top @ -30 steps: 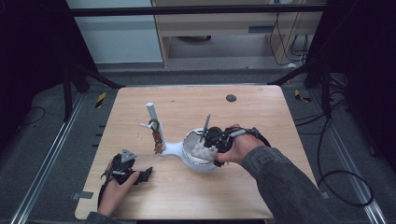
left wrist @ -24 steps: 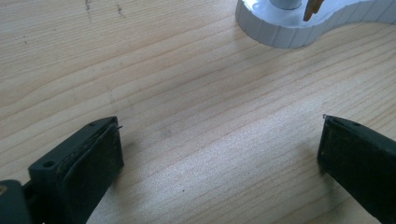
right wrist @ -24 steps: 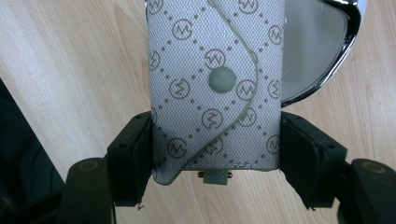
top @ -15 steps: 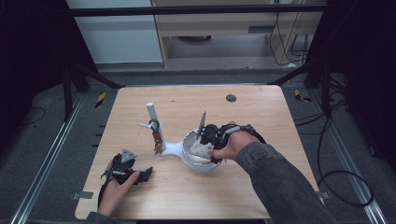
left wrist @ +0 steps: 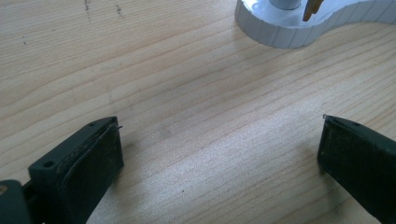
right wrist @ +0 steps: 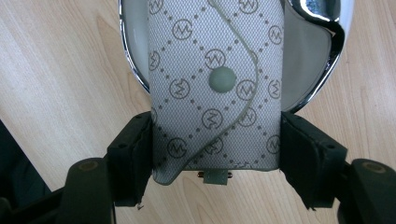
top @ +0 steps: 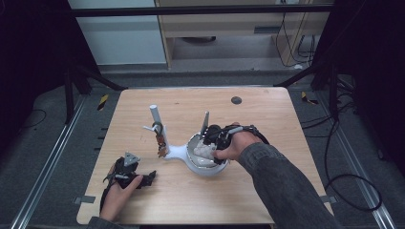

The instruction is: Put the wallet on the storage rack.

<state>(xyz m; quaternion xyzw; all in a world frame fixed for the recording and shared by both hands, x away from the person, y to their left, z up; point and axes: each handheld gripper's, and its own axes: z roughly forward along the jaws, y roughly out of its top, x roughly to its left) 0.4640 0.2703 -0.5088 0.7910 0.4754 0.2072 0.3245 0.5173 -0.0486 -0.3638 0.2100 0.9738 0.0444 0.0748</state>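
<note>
The right gripper [right wrist: 215,154] pinches a grey patterned pouch [right wrist: 215,88] by its sides, directly above the white dish [top: 206,168]. If the pinch slackens, the pouch may slip and miss the dish. The left gripper [left wrist: 219,154] rests spread on the table [left wrist: 187,84].
</note>
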